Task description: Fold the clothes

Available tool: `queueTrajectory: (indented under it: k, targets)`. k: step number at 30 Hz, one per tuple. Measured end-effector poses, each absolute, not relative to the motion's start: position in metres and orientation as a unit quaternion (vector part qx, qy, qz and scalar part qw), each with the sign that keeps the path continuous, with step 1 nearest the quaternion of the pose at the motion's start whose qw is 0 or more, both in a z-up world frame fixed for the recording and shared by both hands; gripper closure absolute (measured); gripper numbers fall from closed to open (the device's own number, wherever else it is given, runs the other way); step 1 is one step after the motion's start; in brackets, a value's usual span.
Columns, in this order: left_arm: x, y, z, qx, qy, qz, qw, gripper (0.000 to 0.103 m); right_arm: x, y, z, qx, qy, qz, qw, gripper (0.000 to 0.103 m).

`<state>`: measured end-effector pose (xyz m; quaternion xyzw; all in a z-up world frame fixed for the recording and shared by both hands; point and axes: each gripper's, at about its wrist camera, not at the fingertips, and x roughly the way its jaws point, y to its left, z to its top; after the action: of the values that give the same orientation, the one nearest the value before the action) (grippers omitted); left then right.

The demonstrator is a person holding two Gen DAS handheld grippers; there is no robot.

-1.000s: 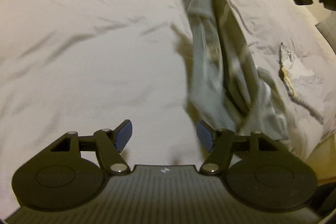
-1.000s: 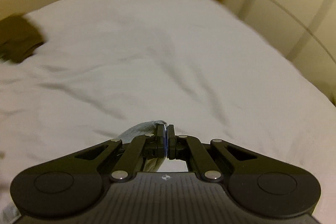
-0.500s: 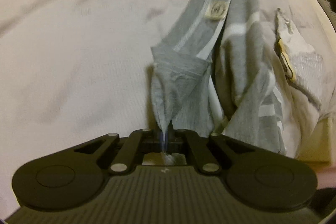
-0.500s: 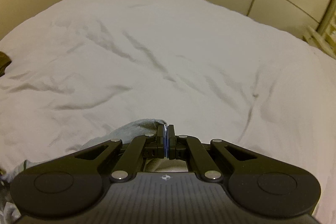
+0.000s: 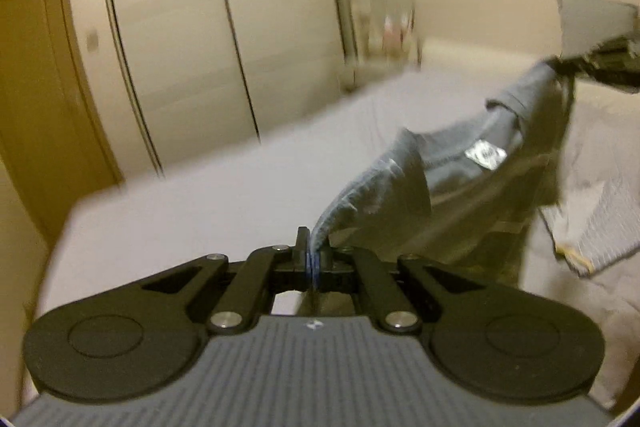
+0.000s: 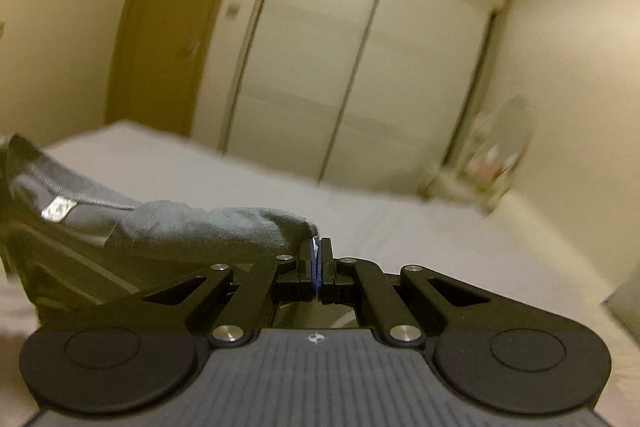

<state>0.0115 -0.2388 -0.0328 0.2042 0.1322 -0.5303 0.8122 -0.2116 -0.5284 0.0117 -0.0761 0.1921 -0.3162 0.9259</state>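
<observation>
Above the white bed [image 5: 200, 211] we hold the grey garment [image 5: 460, 187] stretched crosswise between left gripper [image 5: 313, 259] and right gripper [image 6: 316, 263], both clamped on its edge.

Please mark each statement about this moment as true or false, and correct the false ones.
1. The left gripper is shut on the grey striped shirt. True.
2. The right gripper is open and holds nothing. False: it is shut on the same shirt.
3. The shirt lies flat on the bed. False: it hangs between the two grippers.
4. A small label shows at the shirt's neckline. True.
5. A wardrobe stands beyond the bed. True.
</observation>
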Motion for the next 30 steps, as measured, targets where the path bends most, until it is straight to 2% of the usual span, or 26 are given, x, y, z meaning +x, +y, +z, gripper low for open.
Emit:
queueTrajectory:
  k: [5, 12, 17, 23, 26, 30]
  targets:
    - [-0.005, -0.187, 0.062, 0.2, 0.001, -0.54, 0.817, 0.103, -0.264, -0.457, 0.074, -0.08, 0.099, -0.374, 0.919, 0.103]
    - [-0.071, -0.139, 0.143, 0.15, -0.13, -0.531, 0.824, 0.103, -0.336, -0.381, 0.152, -0.125, -0.036, -0.429, 0.894, 0.103]
    - [-0.111, -0.11, 0.18, 0.127, -0.189, -0.517, 0.825, 0.103, -0.37, -0.353, 0.191, -0.162, -0.097, -0.448, 0.874, 0.103]
    - [-0.108, -0.126, 0.179, 0.143, -0.165, -0.505, 0.835, 0.103, -0.352, -0.385, 0.192, -0.183, -0.082, -0.444, 0.873, 0.103]
    - [-0.079, -0.168, 0.152, 0.16, -0.117, -0.503, 0.841, 0.103, -0.314, -0.429, 0.165, -0.178, -0.037, -0.43, 0.884, 0.103]
    - [-0.021, -0.254, 0.086, 0.193, -0.022, -0.489, 0.851, 0.102, -0.235, -0.521, 0.1, -0.143, 0.053, -0.392, 0.907, 0.103]
